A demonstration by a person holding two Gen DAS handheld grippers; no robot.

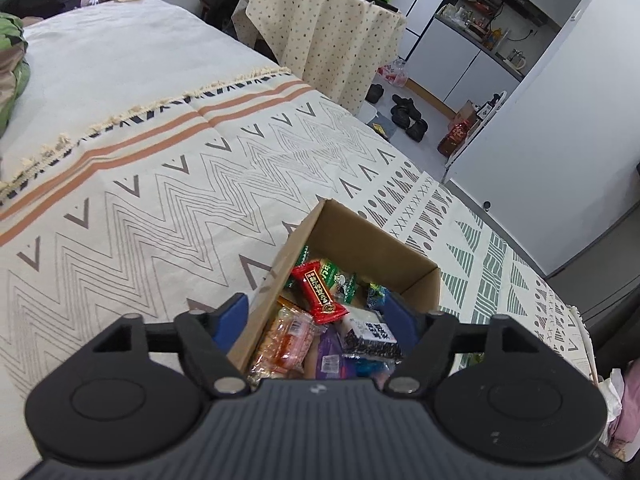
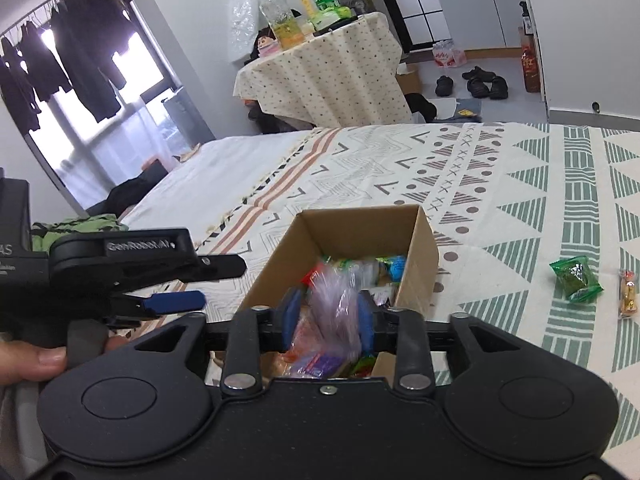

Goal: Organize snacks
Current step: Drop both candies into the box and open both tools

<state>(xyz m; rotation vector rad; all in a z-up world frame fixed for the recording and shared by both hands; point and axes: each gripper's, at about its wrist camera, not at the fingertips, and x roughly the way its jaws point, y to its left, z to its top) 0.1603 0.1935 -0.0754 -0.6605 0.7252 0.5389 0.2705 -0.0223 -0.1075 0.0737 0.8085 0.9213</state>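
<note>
An open cardboard box [image 1: 416, 272] [image 2: 352, 224] sits on the patterned bedspread and holds several snack packs: a red one [image 1: 320, 294], an orange one [image 1: 286, 340], a dark speckled one [image 1: 372, 338]. My left gripper [image 1: 316, 320] is open and empty, one finger on each side of the box's left wall. It shows at the left of the right wrist view [image 2: 188, 286]. My right gripper [image 2: 330, 316] hangs over the box with its fingers around a blurred purple snack bag [image 2: 336, 312]. A green packet [image 2: 576, 280] and a small orange packet [image 2: 628, 292] lie on the bedspread to the right.
The bed [image 1: 132, 184] stretches away left of the box. A round table with a dotted cloth [image 2: 320, 76] and bottles stands beyond it. Shoes [image 2: 480, 82] lie on the floor. Green clothing [image 1: 10, 64] lies at the bed's far left.
</note>
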